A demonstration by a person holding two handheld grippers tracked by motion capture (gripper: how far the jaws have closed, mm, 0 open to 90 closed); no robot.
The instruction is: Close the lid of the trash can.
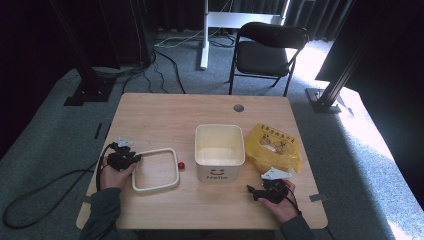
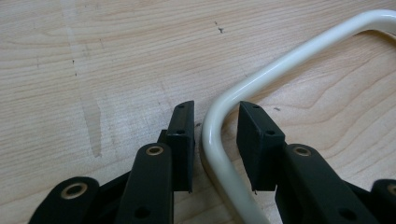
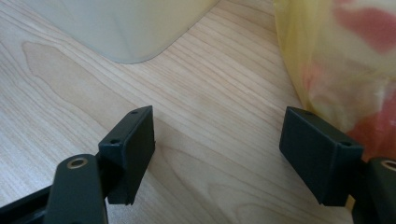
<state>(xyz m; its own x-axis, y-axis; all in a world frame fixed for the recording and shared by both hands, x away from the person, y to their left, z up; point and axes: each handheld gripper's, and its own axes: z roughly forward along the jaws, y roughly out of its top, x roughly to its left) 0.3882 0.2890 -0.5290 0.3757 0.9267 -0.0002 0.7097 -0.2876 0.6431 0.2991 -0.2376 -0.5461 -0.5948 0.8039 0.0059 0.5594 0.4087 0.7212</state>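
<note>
A white rounded-rectangle frame (image 1: 156, 187) lies flat on the wooden table (image 1: 165, 115) at the left. My left gripper (image 1: 134, 159) sits at its near-left corner. In the left gripper view the jaws of that gripper (image 2: 215, 112) stand either side of the frame's tube (image 2: 280, 65), with a thin gap at each pad. A white square bin (image 1: 219, 172) with a smiley face stands mid-table, with a yellow plastic bag (image 1: 272, 145) to its right. My right gripper (image 1: 251, 191) rests open near the front edge, and nothing lies between its jaws (image 3: 219, 126). It points between the bin (image 3: 121, 28) and the bag (image 3: 336, 60).
A small red ball (image 1: 181, 165) lies between the frame and the bin. A round cable hole (image 1: 238, 107) sits near the table's far edge. A black folding chair (image 1: 267, 50) stands beyond the table. Cables trail off the left side onto the floor.
</note>
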